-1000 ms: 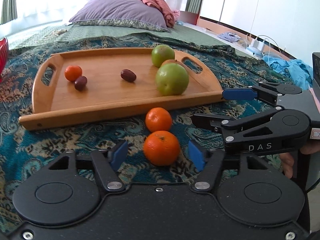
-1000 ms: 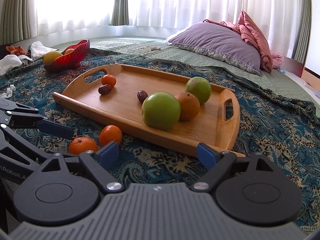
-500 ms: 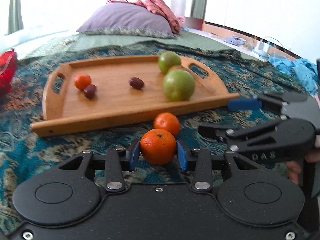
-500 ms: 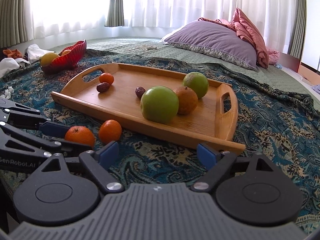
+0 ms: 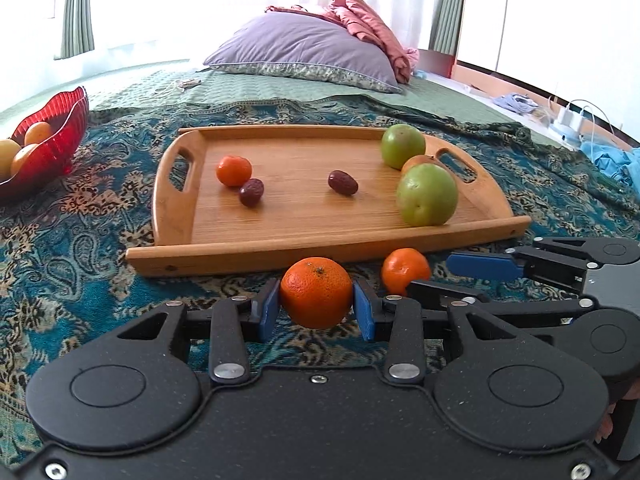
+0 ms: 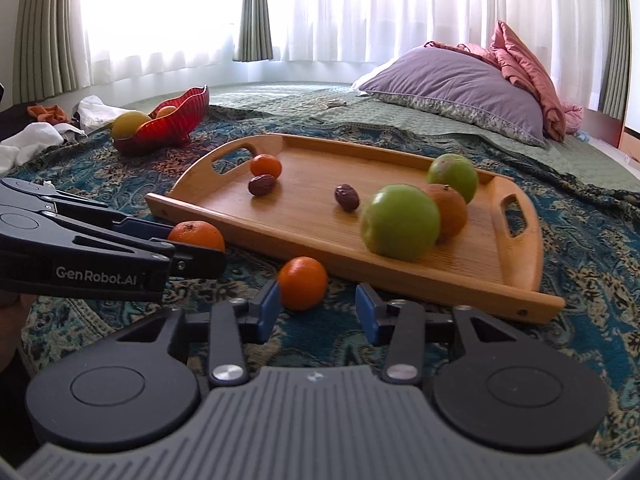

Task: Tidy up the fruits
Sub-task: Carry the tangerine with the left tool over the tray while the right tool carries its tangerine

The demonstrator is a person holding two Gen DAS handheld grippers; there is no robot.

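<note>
**Two tangerines at the tray's near edge**

The left gripper (image 5: 316, 312) clamps its fingers on the larger tangerine (image 5: 316, 297), just before the wooden tray (image 5: 280, 246). The right gripper (image 6: 316, 314) is closing; the smaller tangerine (image 6: 303, 283) touches only its left finger, on the bedspread (image 6: 580, 248).

Both wrist cams low, close; share tray (image 5: 328, 246).
</note>
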